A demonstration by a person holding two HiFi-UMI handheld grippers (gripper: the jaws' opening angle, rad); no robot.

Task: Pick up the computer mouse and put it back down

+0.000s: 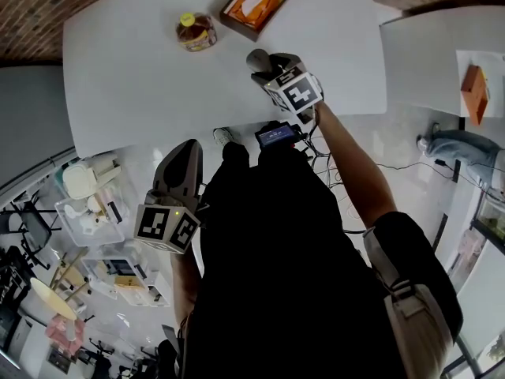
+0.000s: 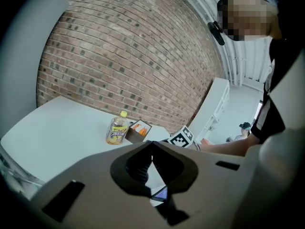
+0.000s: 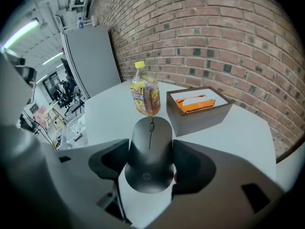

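Two tongs to report, starting with the head view: my right tongs reach out over the white table with the dark mouse at their tips. My left tongs hang off the table's near edge, well apart from it all. In the left gripper view, the left tongs' tips meet with nothing between them. In the right gripper view, the right tongs are closed on the mouse across its flanks, wheel end pointing away from me. Beyond the tips stand a yellow-capped bottle and, to its right, an open box. I cannot tell whether the mouse rests on the table or sits just off it. I judge it light, rigid and smooth-shelled, so apt to slip. The grip on the sides behind the wheel looks right, with gentle pressure.
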